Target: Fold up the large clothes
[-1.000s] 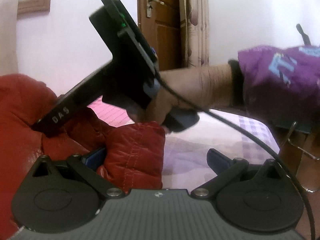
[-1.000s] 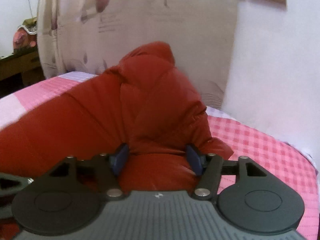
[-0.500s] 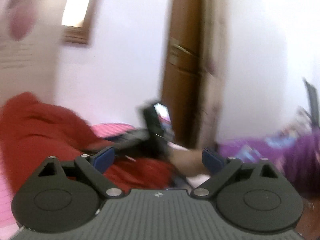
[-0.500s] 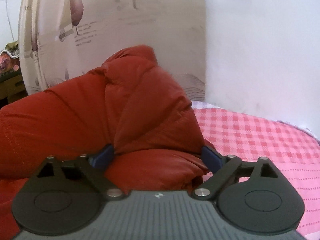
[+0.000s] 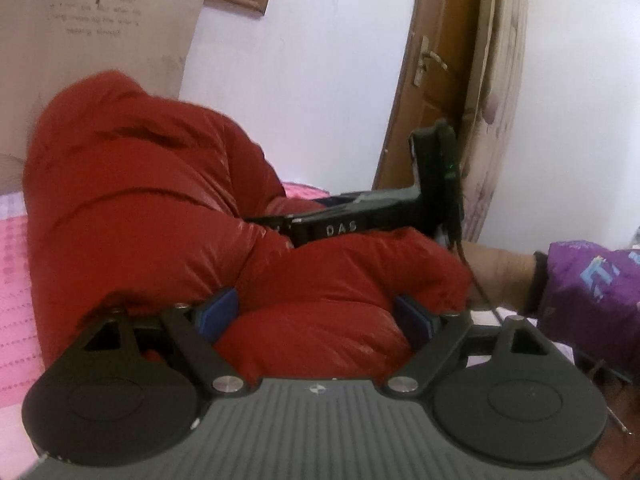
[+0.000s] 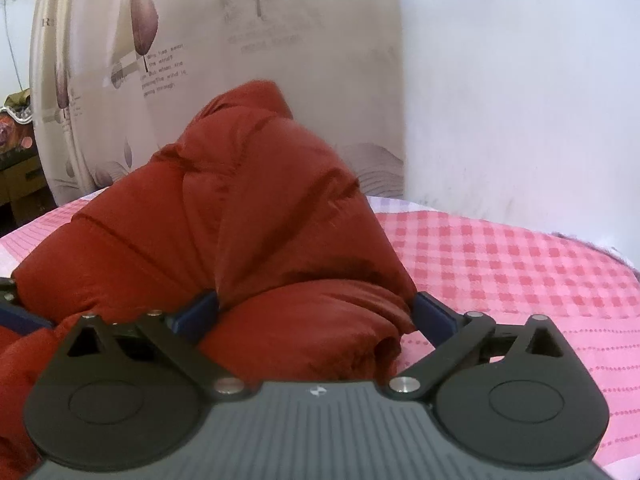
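Note:
A red puffy jacket (image 5: pixel 152 208) lies bunched on the bed, also filling the right wrist view (image 6: pixel 256 208). My left gripper (image 5: pixel 316 316) straddles a thick fold at the jacket's near edge. Its jaws are closing, and the blue pads (image 5: pixel 216 314) stand beside the bulge without squeezing it. My right gripper (image 6: pixel 316 314) is opening around another fold; its right pad (image 6: pixel 434 320) stands just off the cloth. The right tool's black body (image 5: pixel 340 228) lies across the jacket, held by a hand (image 5: pixel 500 276) in a purple sleeve (image 5: pixel 592 292).
The bed has a pink checked sheet (image 6: pixel 500 264) running off to the right of the jacket. Behind the bed hangs a leaf-print curtain (image 6: pixel 240 60) against a white wall. A wooden door (image 5: pixel 432 80) stands beyond the right tool.
The left gripper swung across and now sits over the jacket's near fold, jaws slightly narrower. The right gripper's jaws spread apart, letting go of the fold they pinched, and it sank a little.

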`<state>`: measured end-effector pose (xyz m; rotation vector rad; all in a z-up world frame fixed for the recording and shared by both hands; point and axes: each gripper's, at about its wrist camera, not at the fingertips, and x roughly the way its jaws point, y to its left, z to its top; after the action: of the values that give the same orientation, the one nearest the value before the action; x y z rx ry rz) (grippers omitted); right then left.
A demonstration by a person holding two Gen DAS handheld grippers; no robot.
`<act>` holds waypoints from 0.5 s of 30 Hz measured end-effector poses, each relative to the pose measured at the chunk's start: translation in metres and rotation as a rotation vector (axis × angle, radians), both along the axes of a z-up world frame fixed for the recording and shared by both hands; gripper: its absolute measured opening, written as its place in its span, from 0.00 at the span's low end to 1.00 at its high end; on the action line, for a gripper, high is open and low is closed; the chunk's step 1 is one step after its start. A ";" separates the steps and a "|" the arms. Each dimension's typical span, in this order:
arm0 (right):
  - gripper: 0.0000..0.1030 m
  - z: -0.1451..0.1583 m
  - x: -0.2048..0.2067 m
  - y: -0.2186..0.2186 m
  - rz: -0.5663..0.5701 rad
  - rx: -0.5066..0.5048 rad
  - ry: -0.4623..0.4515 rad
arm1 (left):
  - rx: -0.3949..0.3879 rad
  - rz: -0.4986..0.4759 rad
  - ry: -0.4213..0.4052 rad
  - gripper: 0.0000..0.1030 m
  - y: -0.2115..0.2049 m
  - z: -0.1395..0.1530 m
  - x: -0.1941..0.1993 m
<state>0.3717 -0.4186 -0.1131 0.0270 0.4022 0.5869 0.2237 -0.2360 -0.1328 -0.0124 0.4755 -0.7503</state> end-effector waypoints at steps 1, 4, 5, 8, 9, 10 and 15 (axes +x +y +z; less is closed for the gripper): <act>0.99 0.000 0.000 0.000 -0.001 0.000 0.005 | 0.005 -0.001 0.007 0.85 0.001 -0.001 0.003; 1.00 0.000 0.001 0.000 -0.007 -0.002 0.017 | 0.045 -0.030 0.009 0.93 -0.007 -0.003 0.004; 1.00 0.000 0.004 -0.003 -0.004 0.015 0.041 | 0.064 -0.040 0.009 0.99 -0.011 -0.005 0.003; 1.00 0.014 0.002 -0.006 -0.021 -0.011 0.072 | 0.096 -0.045 -0.002 1.00 -0.015 -0.006 0.004; 1.00 0.024 -0.002 -0.004 -0.026 -0.046 0.060 | 0.087 -0.044 0.004 1.00 -0.014 -0.004 0.004; 0.99 0.036 -0.008 -0.002 -0.028 -0.096 0.021 | 0.075 -0.047 0.013 1.00 -0.012 -0.004 0.005; 0.92 0.104 -0.033 0.012 0.046 -0.124 -0.154 | 0.062 -0.049 0.017 1.00 -0.008 -0.003 0.004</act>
<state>0.3390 -0.4069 -0.0091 -0.1454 0.2895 0.6046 0.2280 -0.2440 -0.1360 0.0511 0.5163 -0.7836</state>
